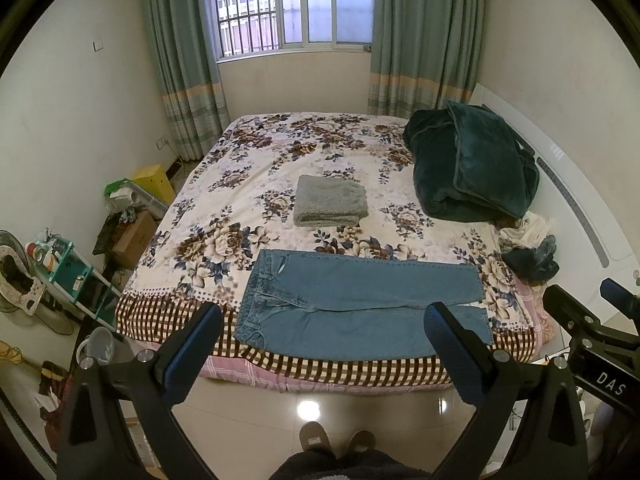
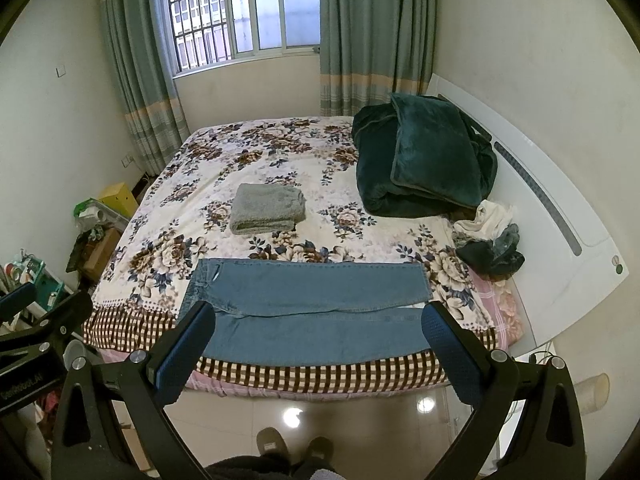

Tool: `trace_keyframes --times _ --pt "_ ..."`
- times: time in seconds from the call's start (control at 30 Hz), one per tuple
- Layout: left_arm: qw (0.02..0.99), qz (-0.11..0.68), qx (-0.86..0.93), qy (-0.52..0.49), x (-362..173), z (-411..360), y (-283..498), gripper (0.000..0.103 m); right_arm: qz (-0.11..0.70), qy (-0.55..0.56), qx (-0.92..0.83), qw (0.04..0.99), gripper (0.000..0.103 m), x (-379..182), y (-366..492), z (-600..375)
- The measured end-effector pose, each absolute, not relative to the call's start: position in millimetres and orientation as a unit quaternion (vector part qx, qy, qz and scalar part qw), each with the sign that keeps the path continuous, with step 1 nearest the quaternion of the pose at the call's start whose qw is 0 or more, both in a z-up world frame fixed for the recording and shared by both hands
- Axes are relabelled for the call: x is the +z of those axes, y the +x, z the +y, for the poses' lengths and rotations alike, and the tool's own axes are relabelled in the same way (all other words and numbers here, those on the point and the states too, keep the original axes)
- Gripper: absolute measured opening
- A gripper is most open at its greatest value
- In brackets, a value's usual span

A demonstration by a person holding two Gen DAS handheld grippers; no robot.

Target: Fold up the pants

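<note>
- Closest to the cameras, both tools hang over the shiny tile floor in front of the bed, up off the mattress. The left gripper [image 1: 324, 320] has its blue-padded jaws spread wide with nothing between them, and the right gripper [image 2: 318, 318] is the same: released, empty.
- At the bottom centre of both views you can see a pair of slippers [image 1: 336, 438] on the tiles.
- Next up, the jeans [image 1: 360, 304] lie flat along the near edge of the bed [image 1: 208, 236], lower middle of the frame, waistband to the left, legs running right, one leg overlapping the other.
- Behind them, about mid-bed, sits a folded grey towel [image 1: 331, 201], well apart from the jeans.
- Right side of the frame: a small heap of clothes [image 2: 490, 240] near the white headboard [image 2: 560, 208], and past it a big dark green blanket [image 2: 424, 156] bundled up.
- Far back, a barred window [image 1: 292, 4] with teal curtains [image 1: 180, 60] either side.
</note>
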State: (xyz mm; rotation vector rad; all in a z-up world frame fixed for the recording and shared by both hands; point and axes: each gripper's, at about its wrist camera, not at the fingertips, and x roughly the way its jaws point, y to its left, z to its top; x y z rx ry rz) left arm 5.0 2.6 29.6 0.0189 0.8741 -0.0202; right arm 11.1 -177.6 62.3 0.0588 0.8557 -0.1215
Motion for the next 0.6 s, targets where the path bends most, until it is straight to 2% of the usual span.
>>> trace_keyframes --times 0.6 --pt "0.906 0.422 -0.011 0.009 28.6 6.6 3.6 0.103 0.416 0.027 -0.057 0.907 0.103 62.7 10.8 -171.3"
